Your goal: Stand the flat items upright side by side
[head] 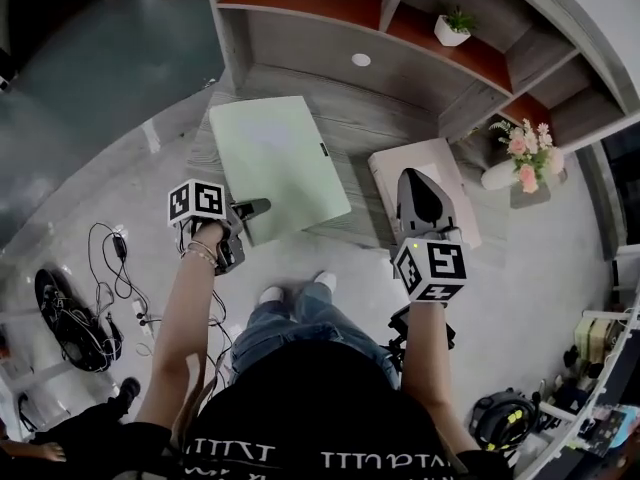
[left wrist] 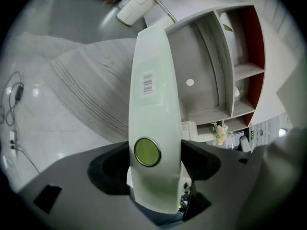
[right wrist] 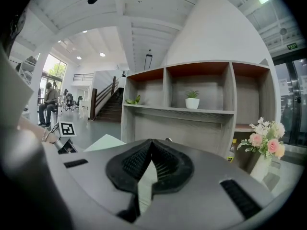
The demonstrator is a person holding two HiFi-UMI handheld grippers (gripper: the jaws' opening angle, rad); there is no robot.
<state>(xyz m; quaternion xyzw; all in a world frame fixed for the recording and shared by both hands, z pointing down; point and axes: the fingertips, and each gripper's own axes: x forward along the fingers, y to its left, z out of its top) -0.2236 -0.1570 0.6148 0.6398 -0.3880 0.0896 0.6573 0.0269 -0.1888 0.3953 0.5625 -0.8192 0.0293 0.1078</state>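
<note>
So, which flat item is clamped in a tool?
The pale green flat plastic case, clamped by the left tool; the beige flat box is in no tool.

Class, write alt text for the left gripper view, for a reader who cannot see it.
The left gripper clamps the near edge of a pale green flat case, which carries a round green button and a barcode label. Behind it stands a grey shelf unit with red-brown inner panels.
</note>
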